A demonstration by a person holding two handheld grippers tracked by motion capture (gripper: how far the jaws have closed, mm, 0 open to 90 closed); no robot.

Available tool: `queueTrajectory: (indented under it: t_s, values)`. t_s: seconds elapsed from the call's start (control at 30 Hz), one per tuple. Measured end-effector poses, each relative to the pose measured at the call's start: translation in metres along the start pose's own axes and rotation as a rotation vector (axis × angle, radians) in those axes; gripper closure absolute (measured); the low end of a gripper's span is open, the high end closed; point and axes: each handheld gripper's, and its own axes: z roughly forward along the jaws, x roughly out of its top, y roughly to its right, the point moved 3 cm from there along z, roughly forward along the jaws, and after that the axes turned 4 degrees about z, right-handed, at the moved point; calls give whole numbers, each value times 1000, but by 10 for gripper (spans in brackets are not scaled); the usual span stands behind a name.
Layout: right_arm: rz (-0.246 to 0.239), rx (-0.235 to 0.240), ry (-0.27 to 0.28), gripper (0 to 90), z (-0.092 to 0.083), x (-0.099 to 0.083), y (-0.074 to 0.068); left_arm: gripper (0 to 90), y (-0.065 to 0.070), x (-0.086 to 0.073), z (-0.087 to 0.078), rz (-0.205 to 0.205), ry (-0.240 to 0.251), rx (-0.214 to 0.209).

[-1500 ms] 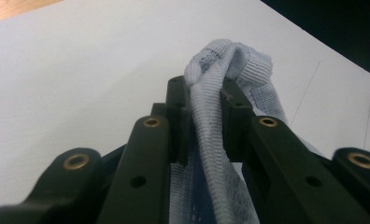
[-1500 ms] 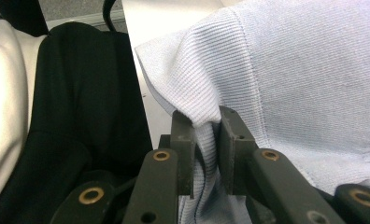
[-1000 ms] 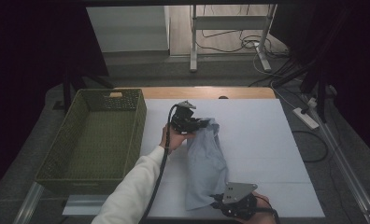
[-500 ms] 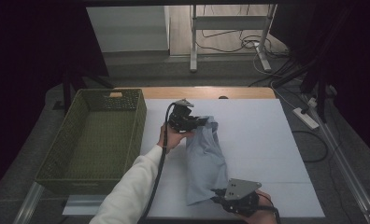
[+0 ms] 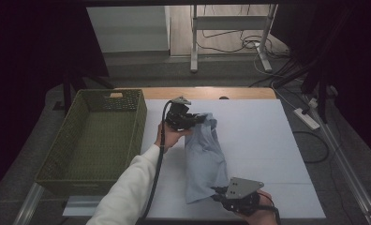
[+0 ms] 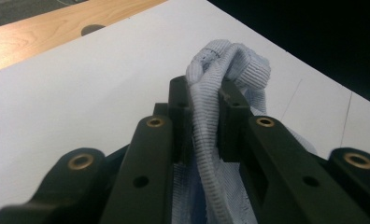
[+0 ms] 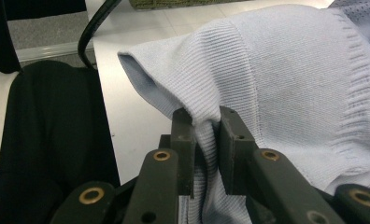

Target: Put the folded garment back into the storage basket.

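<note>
On the white table [image 5: 268, 136], both tongs, left [image 5: 195, 119] and right [image 5: 219, 192], pinching the pale-blue knit garment [image 5: 204, 159].

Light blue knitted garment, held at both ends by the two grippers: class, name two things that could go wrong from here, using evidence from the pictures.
1. The left gripper pinches only a thin ribbed edge of the light blue knitted garment; a pull might slip it free or stretch the knit.
2. The right gripper grips a small bunched fold, so the rest may sag and drag on the white table when carried toward the green basket.
</note>
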Motion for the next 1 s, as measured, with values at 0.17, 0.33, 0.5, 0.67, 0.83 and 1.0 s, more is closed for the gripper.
queueTrajectory:
  t_s: [0.17, 0.33, 0.5, 0.67, 0.83, 1.0]
  values:
    - [4, -1, 10, 778, 1, 2, 0, 785, 1, 1, -2, 1, -1, 3]
    - [10, -2, 18, 778, 1, 3, 1, 786, 1, 2, -4, 5, 3, 3]
    - [13, -6, 32, 778, 0, 5, 2, 786, 2, 3, -6, 7, 6, 6]
    - [18, -3, 37, 778, 1, 7, 3, 786, 3, 5, -8, 10, 7, 10]
    - [23, 1, 46, 778, 3, 10, 5, 787, 3, 7, -12, 13, 12, 14]
    - [25, 0, 56, 778, 4, 14, 7, 787, 4, 11, -17, 18, 17, 21]
